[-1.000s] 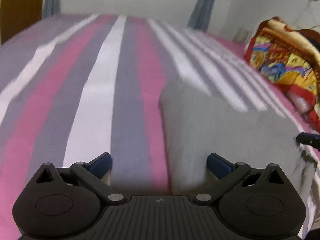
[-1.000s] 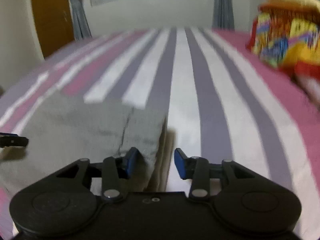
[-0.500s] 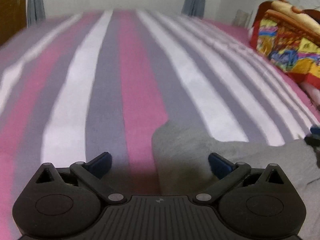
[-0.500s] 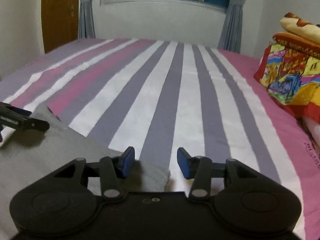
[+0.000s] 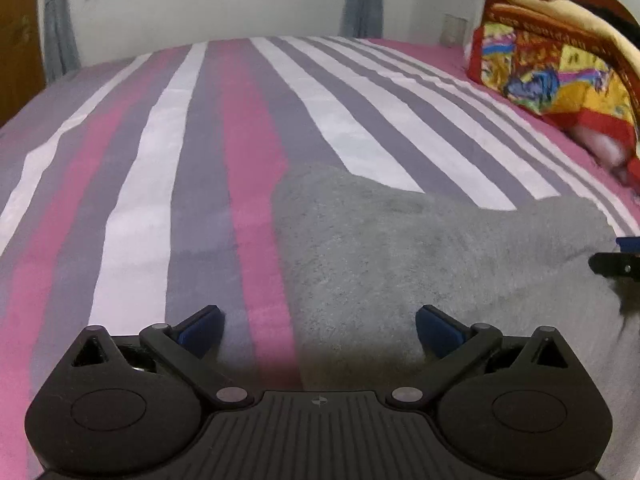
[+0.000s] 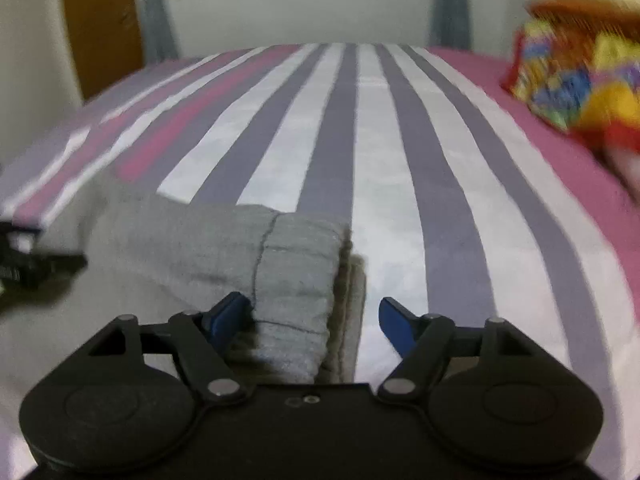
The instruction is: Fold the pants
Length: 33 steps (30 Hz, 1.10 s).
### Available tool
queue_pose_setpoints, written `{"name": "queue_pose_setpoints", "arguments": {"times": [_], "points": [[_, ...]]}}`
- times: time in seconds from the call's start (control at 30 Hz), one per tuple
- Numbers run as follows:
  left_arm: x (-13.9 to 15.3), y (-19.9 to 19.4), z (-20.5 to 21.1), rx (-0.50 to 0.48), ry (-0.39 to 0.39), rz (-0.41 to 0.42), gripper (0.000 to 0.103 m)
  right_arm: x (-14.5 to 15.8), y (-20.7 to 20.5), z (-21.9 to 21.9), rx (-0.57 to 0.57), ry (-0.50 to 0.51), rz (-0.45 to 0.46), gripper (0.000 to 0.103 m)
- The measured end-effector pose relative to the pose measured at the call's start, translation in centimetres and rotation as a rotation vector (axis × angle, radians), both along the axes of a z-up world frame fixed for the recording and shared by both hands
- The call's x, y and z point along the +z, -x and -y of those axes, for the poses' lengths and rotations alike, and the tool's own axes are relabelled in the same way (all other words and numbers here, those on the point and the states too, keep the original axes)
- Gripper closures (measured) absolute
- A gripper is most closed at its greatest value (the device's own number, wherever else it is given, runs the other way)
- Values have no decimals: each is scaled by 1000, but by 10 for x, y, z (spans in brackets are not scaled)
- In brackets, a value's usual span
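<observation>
Grey pants [image 5: 420,264] lie folded on a pink, grey and white striped bedsheet [image 5: 168,184], with the left gripper [image 5: 318,326] spread wide over their left edge and the right gripper [image 6: 314,316] parted around their ribbed cuff [image 6: 296,272], a colourful folded blanket [image 5: 556,68] at right, no readable writing anywhere

Striped bed [image 5: 208,184] is lying open ahead of both jaws; colourful blanket [image 5: 560,68] is blocking the far right.
</observation>
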State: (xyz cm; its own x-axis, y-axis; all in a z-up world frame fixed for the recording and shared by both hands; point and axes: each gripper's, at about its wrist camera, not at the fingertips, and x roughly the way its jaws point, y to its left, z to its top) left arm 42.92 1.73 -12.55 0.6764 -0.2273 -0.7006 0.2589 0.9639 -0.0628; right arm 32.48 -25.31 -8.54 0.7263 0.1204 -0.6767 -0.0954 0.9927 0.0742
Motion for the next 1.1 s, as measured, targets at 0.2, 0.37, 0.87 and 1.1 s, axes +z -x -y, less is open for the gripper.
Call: {"name": "queue_pose_setpoints", "arguments": {"times": [0.2, 0.37, 0.87, 1.1], "points": [[7, 7, 0, -25, -53, 21, 0, 9, 6, -8, 33, 64, -4, 25], [18, 31, -3, -40, -48, 46, 0, 23, 23, -7, 31, 47, 29, 26], [10, 88, -30, -3, 44, 32, 0, -4, 49, 7, -22, -91, -62, 19], [-1, 102, -49, 26, 93, -16, 0, -9, 63, 9, 7, -67, -31, 25]]}}
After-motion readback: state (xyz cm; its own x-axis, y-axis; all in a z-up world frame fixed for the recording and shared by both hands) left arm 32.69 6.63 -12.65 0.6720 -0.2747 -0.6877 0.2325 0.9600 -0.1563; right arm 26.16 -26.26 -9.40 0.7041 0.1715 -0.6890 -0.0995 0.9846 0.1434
